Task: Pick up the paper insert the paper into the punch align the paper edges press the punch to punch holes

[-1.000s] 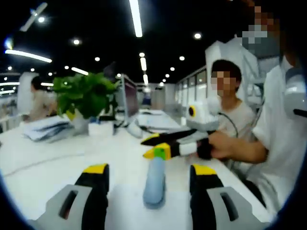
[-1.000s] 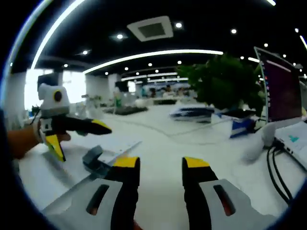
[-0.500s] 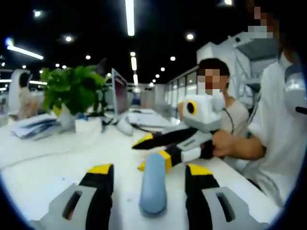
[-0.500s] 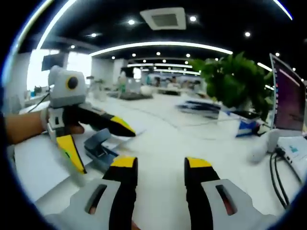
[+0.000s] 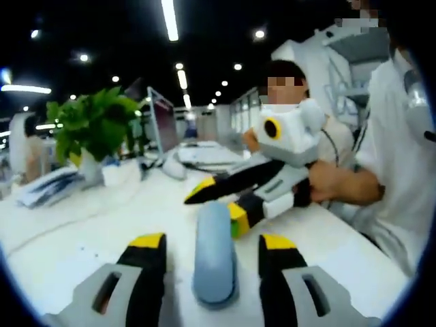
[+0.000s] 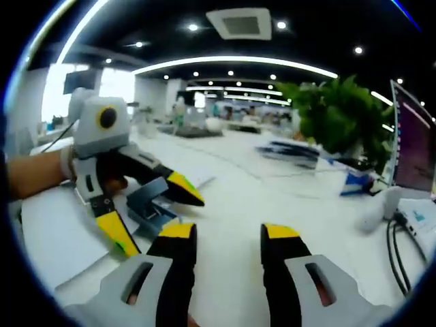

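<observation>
Punch (image 5: 214, 253) lies on the white table (image 5: 82, 231) between the open, empty left gripper (image 5: 211, 246) jaws. Right gripper (image 5: 231, 204) is open, beside the punch's far end; bare table lies to the left.

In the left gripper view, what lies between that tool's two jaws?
The blue-grey hole punch lies lengthwise on the white table between the open jaws of the left tool, seen in the left gripper view.

Each grey hand-held gripper (image 5: 212, 246) has black, yellow-tipped fingers (image 5: 148, 243).
</observation>
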### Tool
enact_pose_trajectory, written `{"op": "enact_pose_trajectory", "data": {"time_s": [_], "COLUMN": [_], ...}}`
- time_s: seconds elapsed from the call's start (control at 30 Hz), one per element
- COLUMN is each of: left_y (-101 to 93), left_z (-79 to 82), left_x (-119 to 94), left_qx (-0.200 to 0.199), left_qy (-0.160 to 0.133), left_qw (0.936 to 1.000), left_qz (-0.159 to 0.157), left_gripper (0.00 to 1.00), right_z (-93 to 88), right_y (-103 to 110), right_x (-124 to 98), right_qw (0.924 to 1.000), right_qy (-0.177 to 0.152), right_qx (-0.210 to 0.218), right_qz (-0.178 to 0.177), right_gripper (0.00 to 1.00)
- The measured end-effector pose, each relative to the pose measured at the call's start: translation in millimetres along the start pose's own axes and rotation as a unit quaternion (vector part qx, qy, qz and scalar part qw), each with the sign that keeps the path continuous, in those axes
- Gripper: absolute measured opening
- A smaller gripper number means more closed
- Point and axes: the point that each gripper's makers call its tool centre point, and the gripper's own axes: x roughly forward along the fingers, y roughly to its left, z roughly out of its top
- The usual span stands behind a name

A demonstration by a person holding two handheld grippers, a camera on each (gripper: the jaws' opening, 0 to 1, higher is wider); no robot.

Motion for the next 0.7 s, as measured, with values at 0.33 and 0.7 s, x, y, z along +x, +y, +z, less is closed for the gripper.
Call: {"op": "enact_pose_trajectory", "data": {"time_s": [0.33, 0.7], "left_y": [-1.9, -34.3], "left_z": [5.2, 4.1], "left_x": [2.3, -0.6], "left_qx": [-0.014, -0.019], "left_qy": [-0.017, -0.010], "left_qw": [0.9998, 0.9998], "left_qz": [0.001, 0.000], "left_gripper": [0.34, 0.31], "right_z": [-1.2, -0.8], "right_y": [-5.0, -7.3], "right_x": [5.2, 6.3], "right_qw": [1.0000, 1.0000], "right_qy": [0.000, -0.003], "right_qx": [0.002, 0.007], "right_qz": [0.002, 0.005], "right_gripper": [0.39, 0.39]}}
